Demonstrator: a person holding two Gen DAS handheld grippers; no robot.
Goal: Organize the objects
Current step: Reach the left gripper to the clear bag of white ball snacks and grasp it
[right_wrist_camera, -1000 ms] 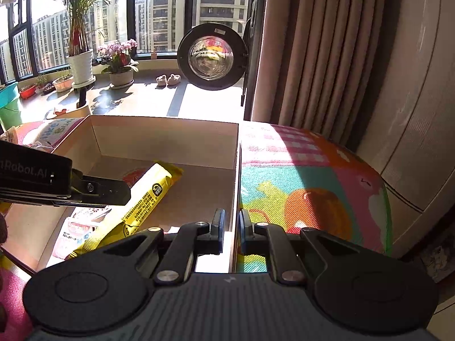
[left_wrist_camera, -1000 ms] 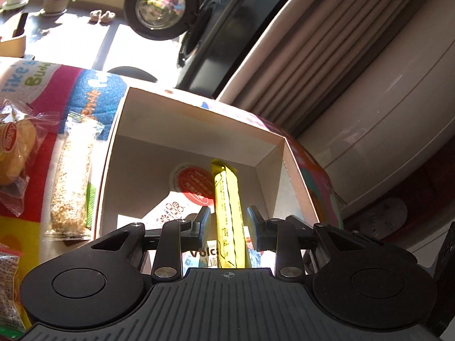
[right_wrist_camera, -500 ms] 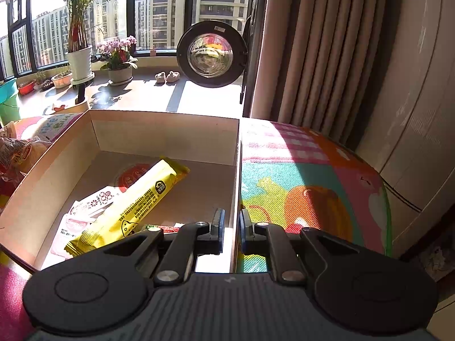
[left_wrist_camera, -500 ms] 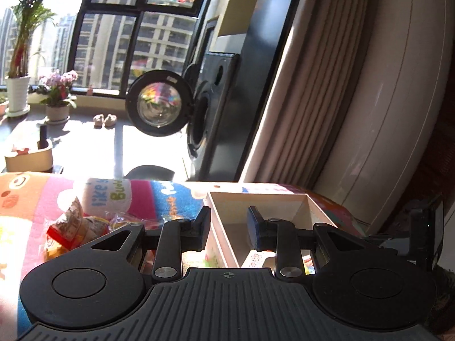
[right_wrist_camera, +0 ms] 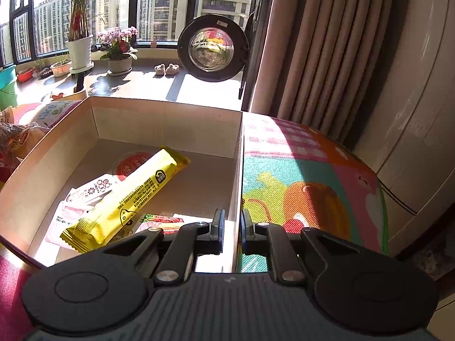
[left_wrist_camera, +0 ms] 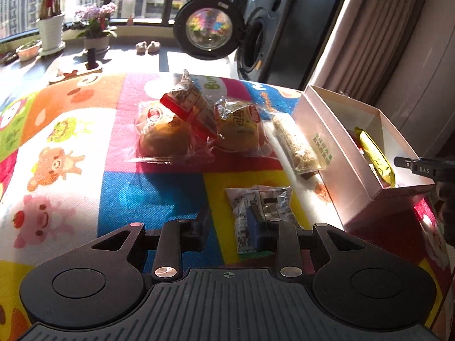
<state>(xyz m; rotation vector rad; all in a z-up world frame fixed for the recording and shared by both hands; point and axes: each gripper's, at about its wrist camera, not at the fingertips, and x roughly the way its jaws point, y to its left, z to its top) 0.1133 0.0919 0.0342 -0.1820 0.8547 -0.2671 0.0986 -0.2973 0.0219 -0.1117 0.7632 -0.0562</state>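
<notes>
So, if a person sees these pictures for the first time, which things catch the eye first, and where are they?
The cardboard box draws the eye first: a long yellow snack bar lies slanted across flat packets inside it, and the right hand-held gripper straddles its right wall. On the colourful cartoon mat to the left of the box sits a heap of wrapped buns. The left hand-held gripper hangs open above a small clear packet.

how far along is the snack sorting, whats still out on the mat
Done: the yellow bar and a few flat packets lie in the box. In hand: nothing; the left gripper is open over the small packet. Left: two buns, red carton, sesame bar.
</notes>
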